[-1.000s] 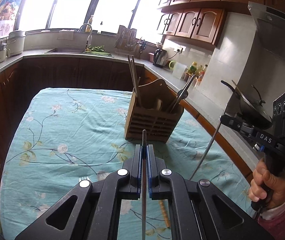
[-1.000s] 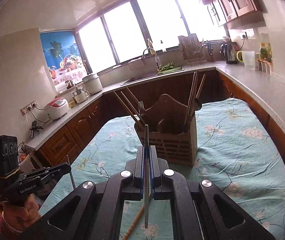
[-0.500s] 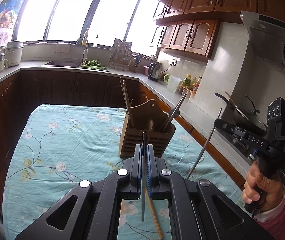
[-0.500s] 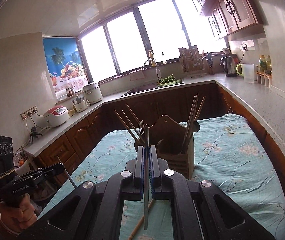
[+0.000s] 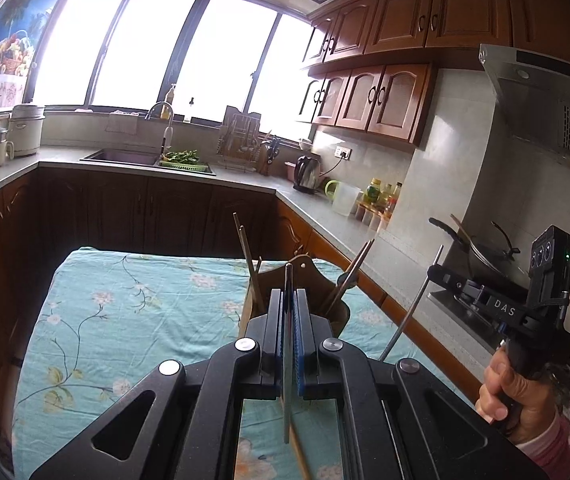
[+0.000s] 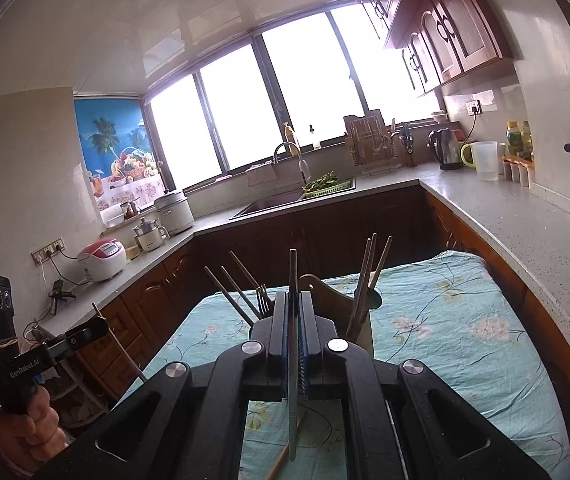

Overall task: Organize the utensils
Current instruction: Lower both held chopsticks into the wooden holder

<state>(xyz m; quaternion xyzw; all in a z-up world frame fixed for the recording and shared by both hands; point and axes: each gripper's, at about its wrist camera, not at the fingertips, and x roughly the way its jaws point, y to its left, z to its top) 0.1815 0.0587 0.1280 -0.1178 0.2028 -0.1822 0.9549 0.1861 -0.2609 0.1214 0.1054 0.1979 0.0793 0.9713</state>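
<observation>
My left gripper [image 5: 288, 298] is shut on a thin metal chopstick [image 5: 287, 360] that stands upright between its pads. My right gripper [image 6: 293, 300] is shut on a second metal chopstick [image 6: 293, 352]; it also shows at the right of the left wrist view [image 5: 433, 268]. Both are held above the table. The wooden utensil holder [image 5: 309, 276] stands just beyond the fingers, largely hidden by them, with chopsticks and a spoon in it; the right wrist view shows it [image 6: 325, 288] with a fork too. A wooden chopstick [image 6: 285, 452] lies on the cloth below.
The table has a teal floral cloth [image 5: 133, 312]. Kitchen counters run around it, with a sink [image 5: 125, 157], a kettle [image 5: 308, 172] and a wok on the stove [image 5: 489, 256] at the right.
Both grippers have risen and tilted up with their chopsticks; the holder has dropped lower in both views and is now mostly behind the fingers.
</observation>
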